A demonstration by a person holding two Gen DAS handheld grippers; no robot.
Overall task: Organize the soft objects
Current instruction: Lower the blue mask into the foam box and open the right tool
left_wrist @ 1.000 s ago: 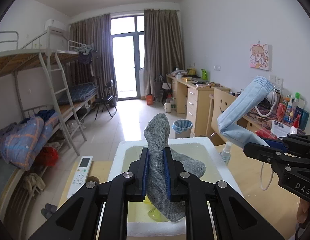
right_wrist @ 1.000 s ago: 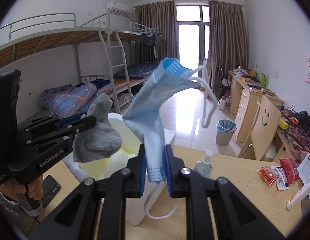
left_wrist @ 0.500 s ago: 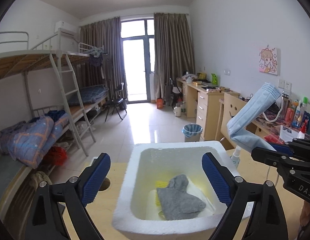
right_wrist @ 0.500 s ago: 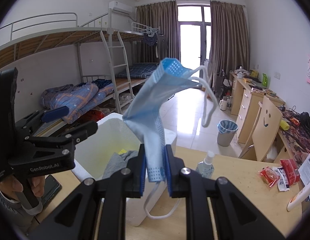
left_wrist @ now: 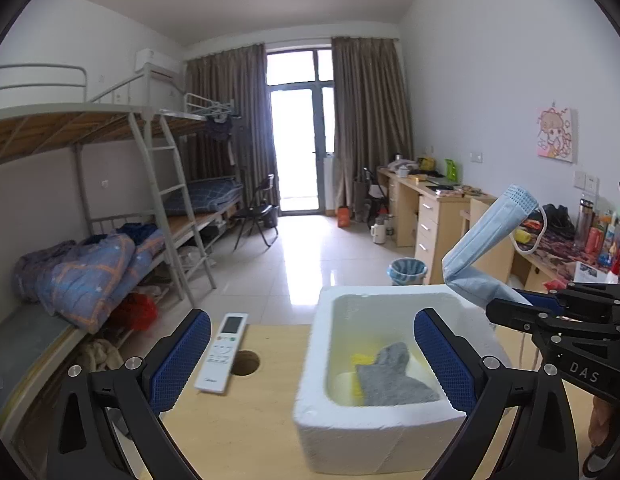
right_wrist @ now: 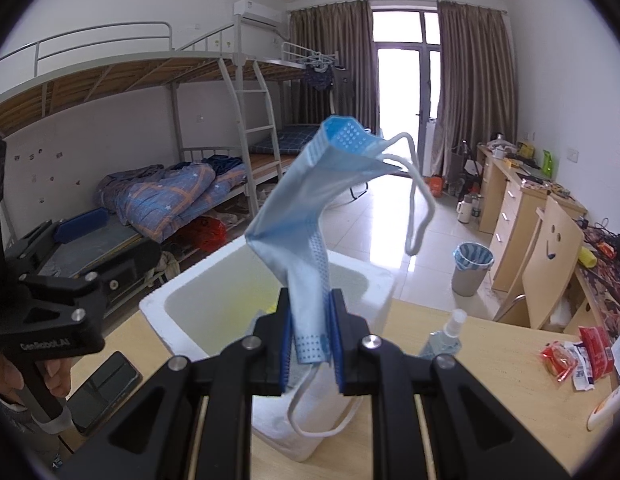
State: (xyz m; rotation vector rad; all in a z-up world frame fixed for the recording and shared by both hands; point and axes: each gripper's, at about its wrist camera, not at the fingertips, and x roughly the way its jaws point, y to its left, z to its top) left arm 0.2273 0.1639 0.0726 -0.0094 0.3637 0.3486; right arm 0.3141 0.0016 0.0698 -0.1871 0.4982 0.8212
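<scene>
A grey sock lies inside the white foam box on top of something yellow. My left gripper hangs just in front of the box with its jaws opening wide and nothing between the blue pads. In the right wrist view it shows at the left edge, held by a person's hand. My right gripper is shut on the lower end of a light blue face mask, which stands up above the box's near right corner, ear loops dangling. The mask also shows in the left wrist view.
On the wooden table lie a white remote beside a round cable hole, a dark phone, a spray bottle and red snack packets. Bunk beds stand left, desks and a bin right.
My left gripper went from shut on the grey sock to wide open, and the sock dropped into the foam box. It then drew back and left. The right gripper and mask kept still.
</scene>
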